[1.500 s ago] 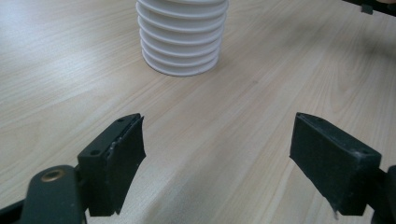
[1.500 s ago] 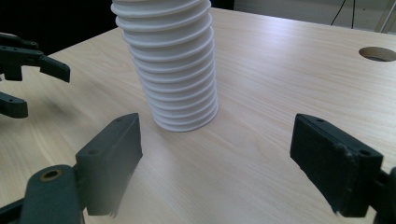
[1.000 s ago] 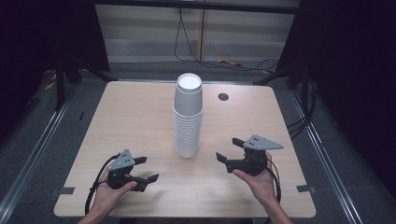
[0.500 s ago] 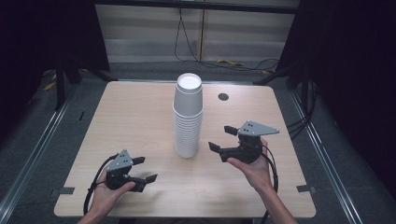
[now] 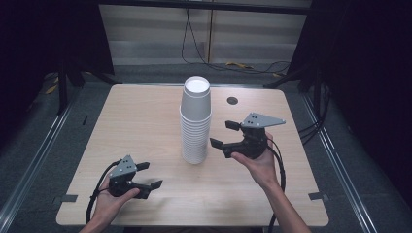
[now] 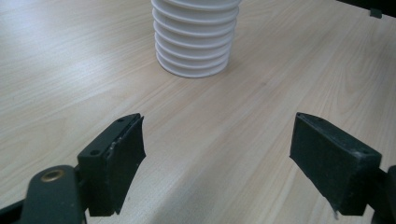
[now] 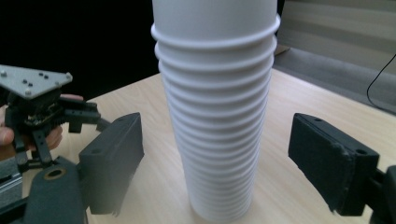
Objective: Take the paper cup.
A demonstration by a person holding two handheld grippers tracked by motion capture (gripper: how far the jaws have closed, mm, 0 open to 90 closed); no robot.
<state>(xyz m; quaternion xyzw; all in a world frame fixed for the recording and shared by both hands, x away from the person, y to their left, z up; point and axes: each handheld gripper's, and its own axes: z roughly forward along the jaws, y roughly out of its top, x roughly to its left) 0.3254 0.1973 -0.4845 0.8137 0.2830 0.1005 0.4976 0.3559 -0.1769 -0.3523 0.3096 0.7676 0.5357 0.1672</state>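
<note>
**Wooden table, one cup stack, right gripper lining up**

Pale wood table (image 5: pixel 145 111) in a dark-curtained bay carries a single tall stack of white paper cups (image 5: pixel 196 121). The stack stands upright near the table's centre, slightly toward the far side. Its base is flat on the wood and it leans on nothing, so a sideways push could tip it.

At 3 o'clock from the stack, the right gripper (image 5: pixel 221 134) is held above the table in a raised hand and points at the stack's middle rims. Its jaws are spread. In the right gripper view the stack sits between them with a gap on each side, so nothing is pinched yet. That height and aim suggest a reach for a cup partway up, or a hold to steady the column. Squeezing the thin rims too hard could dent them.

At 7 o'clock, well apart from the stack, the left gripper (image 5: pixel 152 175) rests low near the table's near edge. Its jaws are also spread and empty, with bare wood between them in the left gripper view. It seems parked there to keep clear.

A small dark grommet (image 5: pixel 232 100) lies at 1 o'clock from the stack. The rest of the top is open wood on all sides, widest toward 9 o'clock, so there is room to set cups down. Beyond the edges the floor drops away, with cables (image 5: pixel 243 65) at 12 o'clock.
</note>
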